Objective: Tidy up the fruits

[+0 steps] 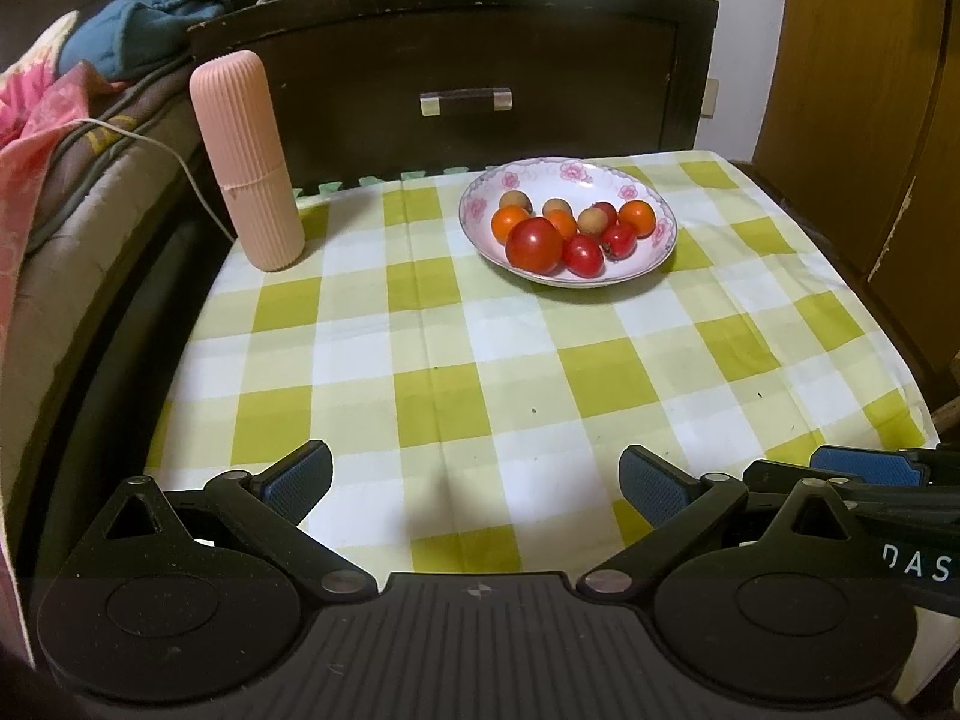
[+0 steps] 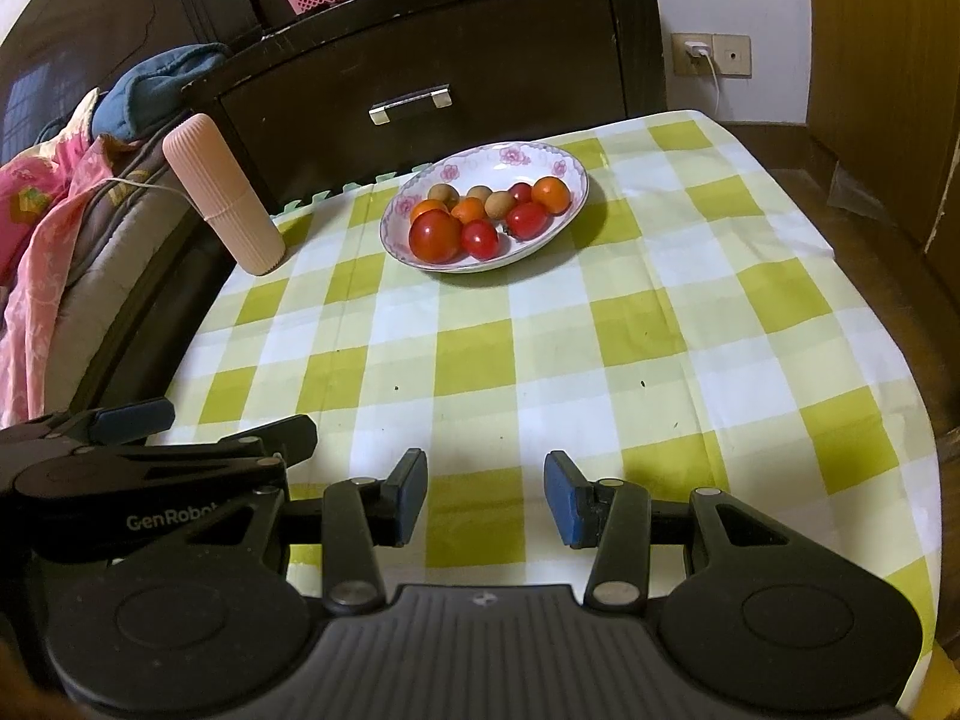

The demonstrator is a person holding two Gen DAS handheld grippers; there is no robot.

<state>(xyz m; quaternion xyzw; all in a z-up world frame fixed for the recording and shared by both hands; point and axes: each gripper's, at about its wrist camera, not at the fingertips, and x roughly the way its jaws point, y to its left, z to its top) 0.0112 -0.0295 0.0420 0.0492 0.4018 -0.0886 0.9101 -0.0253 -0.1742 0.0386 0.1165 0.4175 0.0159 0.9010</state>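
Two grippers low over the near edge of the checked cloth [image 1: 480, 360], side by side. Left gripper [image 1: 474, 480] wide open, blue pads far apart, nothing between them. Right gripper [image 2: 486, 495] open too, but not as wide, and also holding nothing.

Far ahead of both tools, a flowered plate [image 2: 564, 165] with all the fruit in it. Up front on the plate, a big red tomato [image 1: 534, 245], with smaller red ones [image 1: 582, 255] just beside it. Behind those, orange fruits [image 1: 637, 218] and small brown round ones [image 1: 515, 200], all touching in one little pile. No fruit out on the cloth. Could be fruit already gathered up, or fruit waiting to be sorted. Hard to say which from here.

Ahead and to the left, a tall pink ribbed case [image 1: 246, 162] standing on end near the cloth's edge.

Things that could go wrong:
- Round fruit rolls. A bump on the pile could send some over the low rim and off the table.
- Soft tomato skin could split from a hard squeeze.
- Fruit packed close, so open pads could push a neighbour while reaching for one.
- A shove on the plate could make it slide on the smooth cloth.
- A wide swing to the left could tip the tall case.
- Both tools close together, so easy to knock one against the other.
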